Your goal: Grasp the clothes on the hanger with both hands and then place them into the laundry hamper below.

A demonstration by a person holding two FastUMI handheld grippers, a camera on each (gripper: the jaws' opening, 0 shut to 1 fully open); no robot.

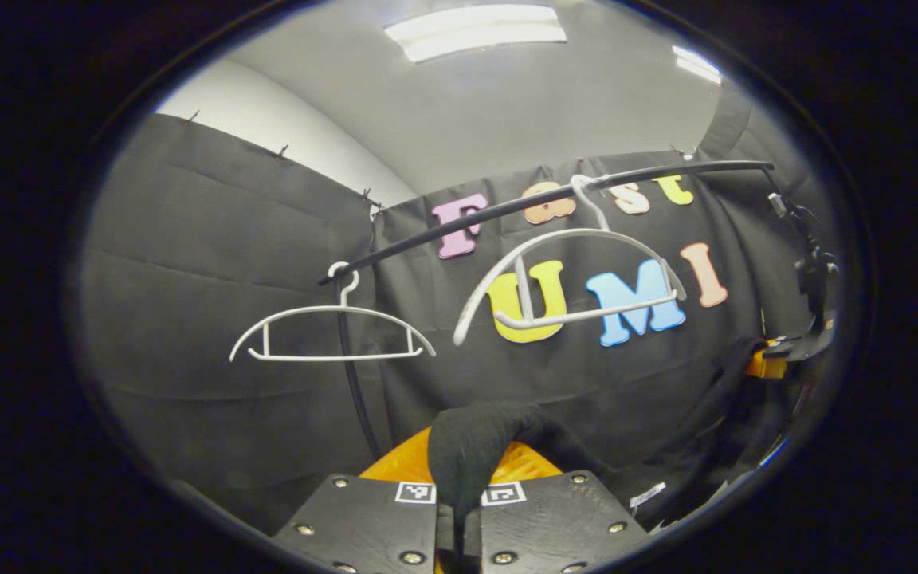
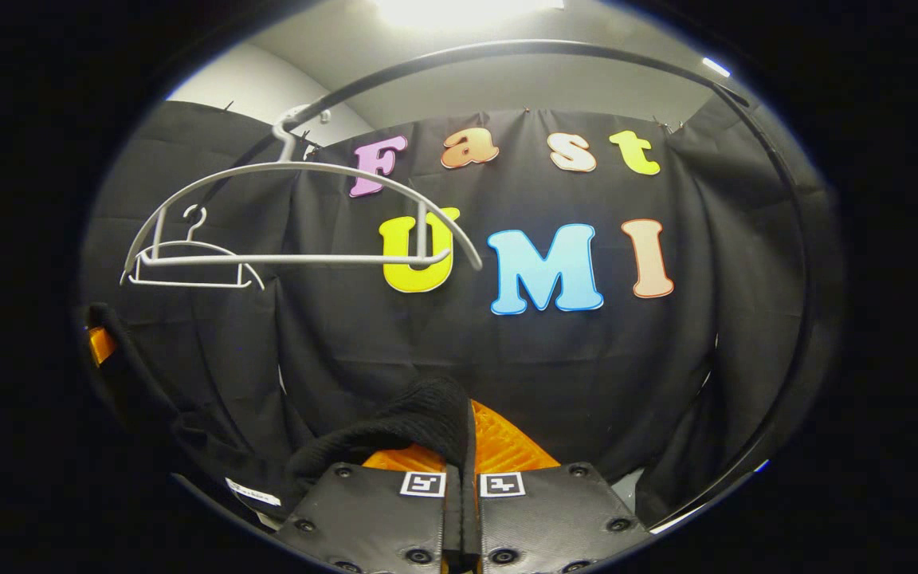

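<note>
Both hand-held grippers (image 1: 459,518) (image 2: 460,510) apparently pinch the black garment (image 1: 475,446).

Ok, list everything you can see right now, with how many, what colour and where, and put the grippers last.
hangers: two, white, bare, hooked on the rail, one nearer each camera.
rail: one, black, curving across the top, with a black upright post below it.
garment: one, black, a fold pinched in each gripper, the rest sagging between them, off the hangers.
ceiling lights: two, white, overhead.
left gripper: one, fingers closed on a fold of the garment, bottom of the left gripper view.
right gripper: one, fingers closed on another fold, bottom of the right gripper view.
</note>
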